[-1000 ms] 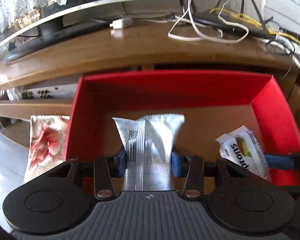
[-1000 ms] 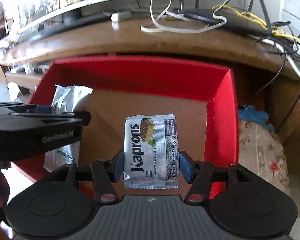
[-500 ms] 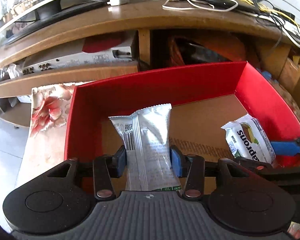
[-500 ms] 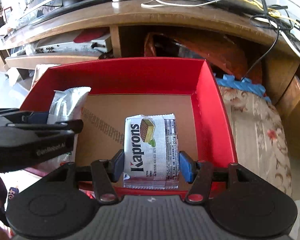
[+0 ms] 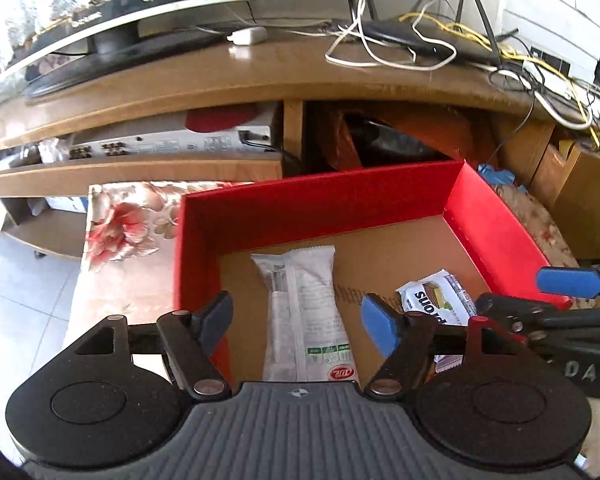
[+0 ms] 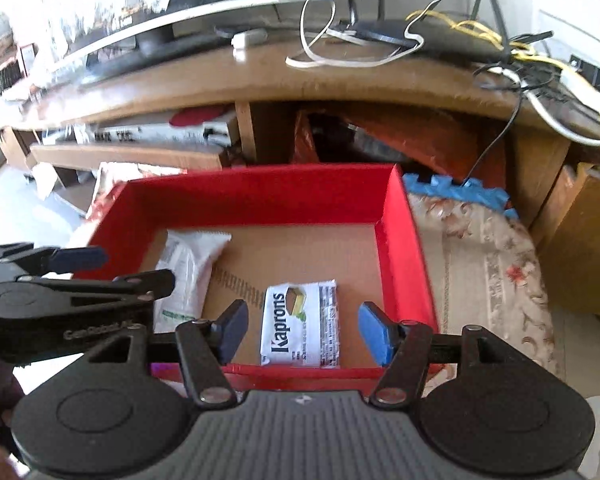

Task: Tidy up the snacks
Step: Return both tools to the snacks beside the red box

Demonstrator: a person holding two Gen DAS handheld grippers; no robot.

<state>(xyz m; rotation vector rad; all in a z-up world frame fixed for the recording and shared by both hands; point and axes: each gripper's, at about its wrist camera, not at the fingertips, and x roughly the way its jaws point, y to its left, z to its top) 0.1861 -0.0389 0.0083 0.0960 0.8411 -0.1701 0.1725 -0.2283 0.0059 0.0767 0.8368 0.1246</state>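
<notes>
Long snack: a long silvery-white foil snack packet [image 5: 304, 312] lies flat on the cardboard floor of the shallow red-walled cardboard box [image 5: 320, 204], towards its left wall.
Small snack: a small white "Kaprons" wafer packet [image 6: 300, 324] lies flat near the box's near wall, right of the long packet and apart from it.
Handling: both look light, soft and crinkly, likely slippery film; the wafer inside could crush, so a gentle pinch across the short width suits each.
Left gripper [image 5: 296, 320]: jaws spread wide, the long packet between and below them, untouched.
Right gripper [image 6: 300, 330]: jaws spread, the wafer packet centred in the gap, clear of both pads.
</notes>
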